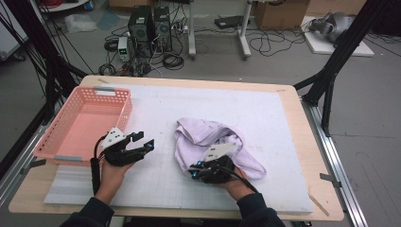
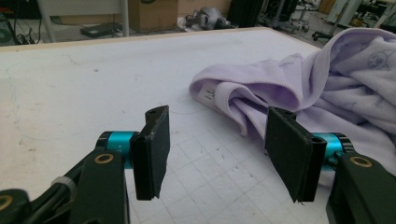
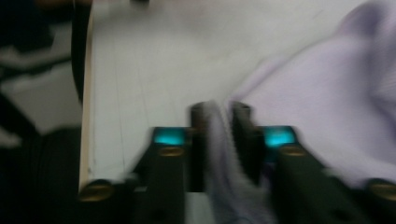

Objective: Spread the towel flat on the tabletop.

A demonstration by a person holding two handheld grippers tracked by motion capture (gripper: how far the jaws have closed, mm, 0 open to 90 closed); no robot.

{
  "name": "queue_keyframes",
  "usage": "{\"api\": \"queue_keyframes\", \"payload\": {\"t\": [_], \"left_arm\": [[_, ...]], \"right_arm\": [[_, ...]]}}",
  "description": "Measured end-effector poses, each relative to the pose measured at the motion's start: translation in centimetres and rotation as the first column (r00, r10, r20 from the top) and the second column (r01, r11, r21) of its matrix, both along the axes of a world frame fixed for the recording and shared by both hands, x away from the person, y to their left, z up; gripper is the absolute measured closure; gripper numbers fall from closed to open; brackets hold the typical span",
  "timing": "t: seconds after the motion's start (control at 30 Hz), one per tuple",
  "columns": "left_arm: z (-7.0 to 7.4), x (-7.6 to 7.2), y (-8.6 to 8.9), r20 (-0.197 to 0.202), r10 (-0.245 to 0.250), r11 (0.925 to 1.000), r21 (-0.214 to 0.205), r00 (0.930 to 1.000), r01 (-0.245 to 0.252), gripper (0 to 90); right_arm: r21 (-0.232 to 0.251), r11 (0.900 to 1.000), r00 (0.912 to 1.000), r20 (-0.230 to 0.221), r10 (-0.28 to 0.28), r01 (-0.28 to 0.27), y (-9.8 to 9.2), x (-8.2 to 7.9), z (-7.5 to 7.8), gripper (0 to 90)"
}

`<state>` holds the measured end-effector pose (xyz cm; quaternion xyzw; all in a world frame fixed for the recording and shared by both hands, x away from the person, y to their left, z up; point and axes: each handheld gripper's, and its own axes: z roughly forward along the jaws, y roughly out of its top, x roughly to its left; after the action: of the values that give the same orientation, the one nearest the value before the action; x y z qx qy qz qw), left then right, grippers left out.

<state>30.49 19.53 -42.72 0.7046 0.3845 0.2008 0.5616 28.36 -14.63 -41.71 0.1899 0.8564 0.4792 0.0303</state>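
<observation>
From the high view the cloth (image 1: pixel 213 144) lies crumpled a little right of the mat's (image 1: pixel 265 109) middle, and the right gripper (image 1: pixel 195 169) sits at its six-o'clock edge, pointing toward nine o'clock; the left gripper (image 1: pixel 144 140) hovers over bare mat at about nine o'clock from the cloth, just beside the basket (image 1: pixel 120 101) at the table's left. The basket is pink, open-topped and has nothing in it — judging by that, the cloth is likely meant to go there once handled. In the left gripper view the left gripper (image 2: pixel 215 154) stands with jaws apart and nothing between them, the cloth (image 2: pixel 327 88) bunched at one to two o'clock ahead. The right gripper view is blurred, yet the right gripper (image 3: pixel 219 140) has its jaws drawn close on a fold of cloth (image 3: pixel 317 93) running up between them — a pinch on the hem, as far as I can judge. To do this well, the pinch should keep one single edge, not a bunch, and the free gripper should come in low along the mat to catch a neighbouring corner before any lift.
</observation>
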Motion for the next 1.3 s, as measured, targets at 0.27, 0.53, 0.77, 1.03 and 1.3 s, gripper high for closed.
{"api": "queue_keyframes", "payload": {"t": [0.27,0.53,0.77,1.03,1.3], "left_arm": [[0.0,-0.1,-1.0,-0.032,-0.048,0.9988,0.001,0.9983,0.048,40.6],[-0.2,1.4,-4.9,-0.075,-0.125,0.9915,0.029,0.9893,0.127,40.2],[0.7,4.6,-11.0,-0.106,-0.196,0.9663,0.148,0.9748,0.211,39.0],[-0.3,7.2,-16.4,-0.205,-0.243,0.917,0.27,0.9482,0.293,32.3],[0.7,9.9,-15.3,-0.19,-0.176,0.9265,0.299,0.9658,0.228,78.6]], "right_arm": [[0.189,0.8934,0.905,0.048,-0.423,0.407,-10.8,-0.6,2.2,46.7],[0.174,0.7878,0.797,0.026,-0.603,0.591,-17.4,-1.1,0.6,47.7],[0.128,0.7604,0.7659,0.009,-0.643,0.637,-18.2,-0.7,-0.8,48.5],[0.11,0.7567,0.7618,-0.006,-0.648,0.644,-18.3,-0.8,-1.0,48.5],[0.124,0.7564,0.7636,-0.017,-0.645,0.642,-18.4,-1.1,-1.0,48.6]]}}
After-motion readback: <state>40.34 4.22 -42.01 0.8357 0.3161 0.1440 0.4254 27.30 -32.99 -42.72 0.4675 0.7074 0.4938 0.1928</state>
